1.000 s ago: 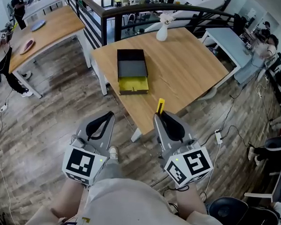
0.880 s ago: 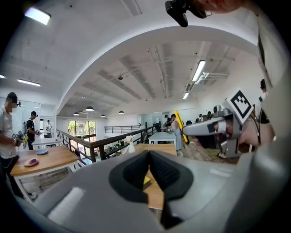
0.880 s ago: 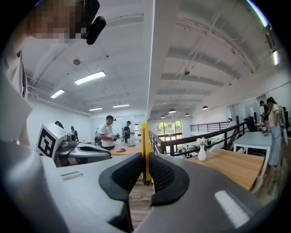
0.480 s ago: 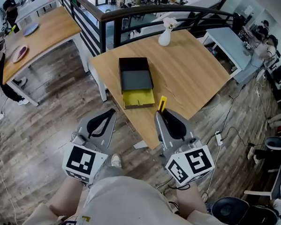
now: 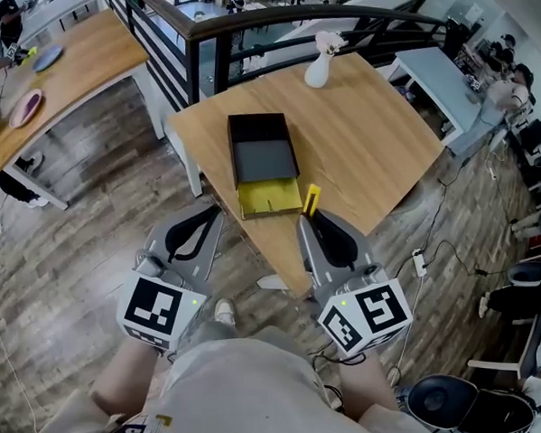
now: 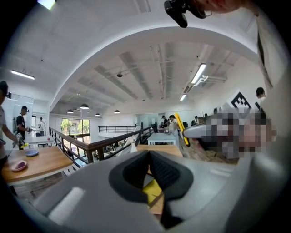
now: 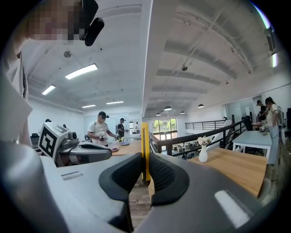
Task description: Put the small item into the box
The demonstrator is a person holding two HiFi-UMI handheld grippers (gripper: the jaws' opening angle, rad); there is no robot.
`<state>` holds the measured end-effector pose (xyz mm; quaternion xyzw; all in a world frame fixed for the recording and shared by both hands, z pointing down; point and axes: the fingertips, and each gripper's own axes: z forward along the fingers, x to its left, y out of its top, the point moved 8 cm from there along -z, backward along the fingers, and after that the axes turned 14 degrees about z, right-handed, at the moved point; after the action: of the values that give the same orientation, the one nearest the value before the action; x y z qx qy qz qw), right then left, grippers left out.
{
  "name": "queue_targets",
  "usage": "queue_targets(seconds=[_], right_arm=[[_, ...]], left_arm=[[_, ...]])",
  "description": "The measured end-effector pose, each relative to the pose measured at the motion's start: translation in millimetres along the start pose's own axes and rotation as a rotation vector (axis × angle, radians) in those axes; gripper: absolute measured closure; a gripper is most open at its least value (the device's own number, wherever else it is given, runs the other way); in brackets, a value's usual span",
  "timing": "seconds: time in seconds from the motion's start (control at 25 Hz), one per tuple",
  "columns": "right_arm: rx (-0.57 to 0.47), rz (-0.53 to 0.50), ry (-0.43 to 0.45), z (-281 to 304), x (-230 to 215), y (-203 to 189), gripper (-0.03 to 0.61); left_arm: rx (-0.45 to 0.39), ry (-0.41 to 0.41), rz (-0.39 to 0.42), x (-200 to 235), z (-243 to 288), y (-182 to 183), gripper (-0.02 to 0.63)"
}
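1. While the right gripper [image 5: 304, 224] pinches the yellow strip [image 5: 311, 199] upright, carry it forward over the open box [image 5: 263, 156] on the table [image 5: 374, 135].
2. Release it low inside.
3. The left gripper [image 5: 214, 221], jaws together and empty, may steady the box.

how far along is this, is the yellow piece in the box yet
Not yet. Done: the yellow piece is picked up, clamped upright in the right gripper. In hand: it is held near the front edge of the table, short of the box. Left: carry it over the open box, whose yellow tray looks empty, and release. The left gripper is shut on nothing.
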<state>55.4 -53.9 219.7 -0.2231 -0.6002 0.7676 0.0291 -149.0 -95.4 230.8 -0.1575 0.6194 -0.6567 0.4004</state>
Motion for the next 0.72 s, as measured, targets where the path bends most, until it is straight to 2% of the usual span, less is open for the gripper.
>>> queue_targets(seconds=[0.24, 0.72], right_arm=[[0.012, 0.02, -0.001, 2, -14, -5, 0.528], [0.056, 0.025, 0.052, 11, -55, 7, 0.528]], left_arm=[[0.011, 0.008, 0.028, -4, 10, -9, 0.611], [0.049, 0.068, 0.003, -14, 38, 0, 0.611]])
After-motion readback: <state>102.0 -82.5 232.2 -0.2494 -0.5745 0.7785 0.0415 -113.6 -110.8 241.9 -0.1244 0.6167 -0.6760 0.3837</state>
